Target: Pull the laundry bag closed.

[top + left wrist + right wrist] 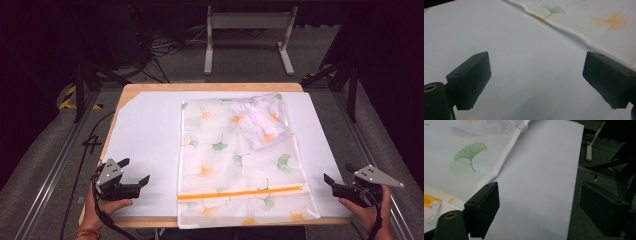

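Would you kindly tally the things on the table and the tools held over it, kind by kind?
Mesh laundry bag with leaf print and orange zip: 1
Crumpled white cloth inside the bag: 1
White sheet covering the table: 1
Tongs, both open and holding nothing, left and right: 2
Total: 5
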{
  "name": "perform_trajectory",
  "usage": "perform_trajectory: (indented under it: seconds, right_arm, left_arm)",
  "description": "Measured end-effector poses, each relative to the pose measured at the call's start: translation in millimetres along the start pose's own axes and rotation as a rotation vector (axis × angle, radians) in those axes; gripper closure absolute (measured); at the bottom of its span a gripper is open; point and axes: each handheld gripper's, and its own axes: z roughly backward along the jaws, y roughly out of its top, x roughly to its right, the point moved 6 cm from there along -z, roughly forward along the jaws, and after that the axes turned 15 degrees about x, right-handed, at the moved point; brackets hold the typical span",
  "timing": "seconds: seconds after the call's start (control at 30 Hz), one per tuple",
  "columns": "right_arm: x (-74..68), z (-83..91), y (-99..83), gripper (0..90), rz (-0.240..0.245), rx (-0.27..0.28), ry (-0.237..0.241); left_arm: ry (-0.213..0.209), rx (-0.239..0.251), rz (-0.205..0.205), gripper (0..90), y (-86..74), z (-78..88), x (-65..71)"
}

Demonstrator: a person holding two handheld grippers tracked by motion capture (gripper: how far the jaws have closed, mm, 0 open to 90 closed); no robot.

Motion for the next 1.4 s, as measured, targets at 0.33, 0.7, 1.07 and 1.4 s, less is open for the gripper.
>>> perform_trajectory:
  seconds: [0.33, 0.7, 1.07, 1.4]
  right_arm:
    - [-7.7, -2.8, 1.4, 17.2, 0.014, -0.003, 0.014]
    - [-14.7, -6.2, -5.4, 17.3, 0.031, -0.033, 0.048]
    - [-15.9, -4.5, -4.6, 17.4, 0.027, -0.028, 0.047]
    - [-17.4, -2.2, -3.2, 20.2, 0.020, -0.007, 0.069]
  left_arm:
    - [0.001, 0.008, 0.027, 8.0, -5.2, 5.5, -1.6]
    - [0.010, 0.001, 0.021, 8.4, -4.5, 4.6, -1.8]
    - [-0.006, -0.004, 0.018, 8.7, -4.2, 2.0, 0.7]
    - [-0.005, -0.012, -0.003, 9.1, -4.1, -1.0, 0.8]
